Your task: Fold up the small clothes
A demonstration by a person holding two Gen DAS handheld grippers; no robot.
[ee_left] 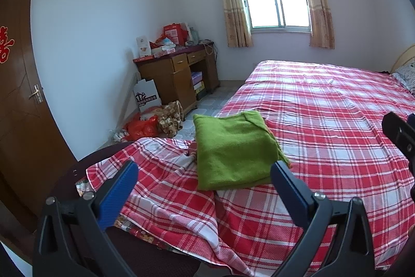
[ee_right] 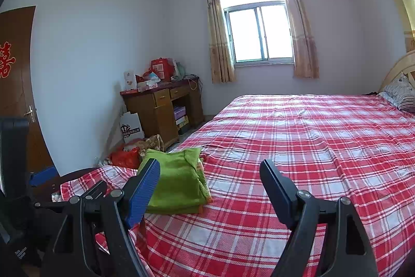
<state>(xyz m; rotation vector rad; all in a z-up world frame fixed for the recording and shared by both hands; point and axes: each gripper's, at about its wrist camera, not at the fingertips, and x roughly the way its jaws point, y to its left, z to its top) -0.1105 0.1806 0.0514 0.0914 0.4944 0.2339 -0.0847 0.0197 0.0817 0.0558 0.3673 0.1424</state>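
Left gripper point(ee_left: 205, 174) and right gripper point(ee_right: 210, 174): both spread, empty, raised above bed point(ee_left: 324, 121). Green garment point(ee_left: 233, 147) folded, ahead between left fingers, ahead-left of right. Step: fold apparently complete. Next likely: fetching another garment.

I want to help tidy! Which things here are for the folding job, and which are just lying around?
For the job:
green garment, lying folded on the checked bedsheet
left gripper, open
right gripper, open

Just lying about:
wooden desk piled with boxes
white paper bag
red plastic bag
pillow
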